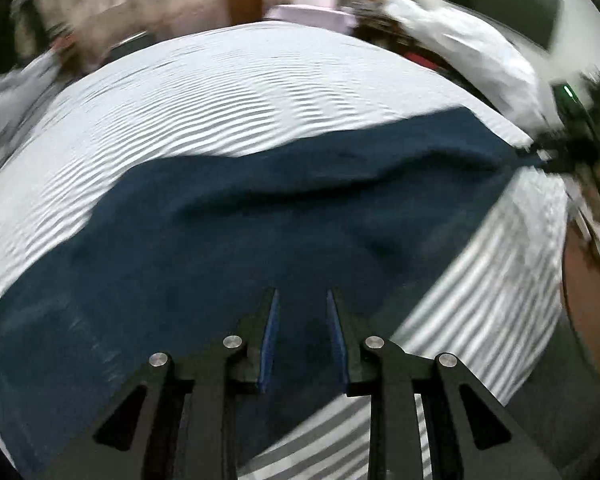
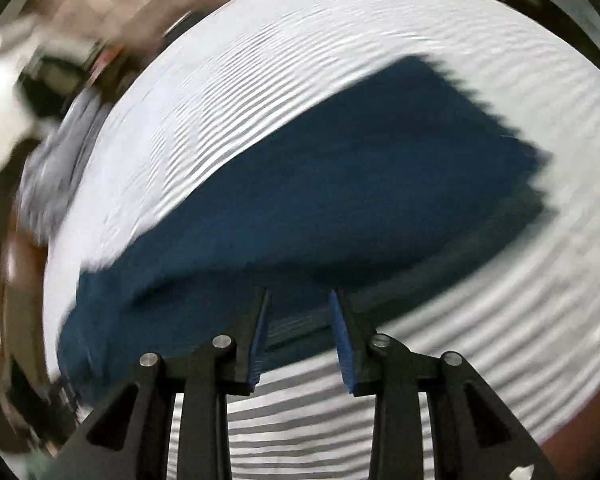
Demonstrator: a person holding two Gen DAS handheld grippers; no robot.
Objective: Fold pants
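Dark blue pants lie across a white and grey striped bed cover. In the left wrist view my left gripper hovers over the near part of the pants with its jaws apart and nothing between them. The other gripper shows at the far right end of the pants, blurred. In the right wrist view the pants look folded into a stacked layer, its near edge between the open jaws of my right gripper. I cannot tell whether the fingers touch the cloth.
Grey cloth lies at the bed's left edge and white cloth at the back right. A brown floor or bed frame shows beyond the right edge. The striped cover spreads right of the pants.
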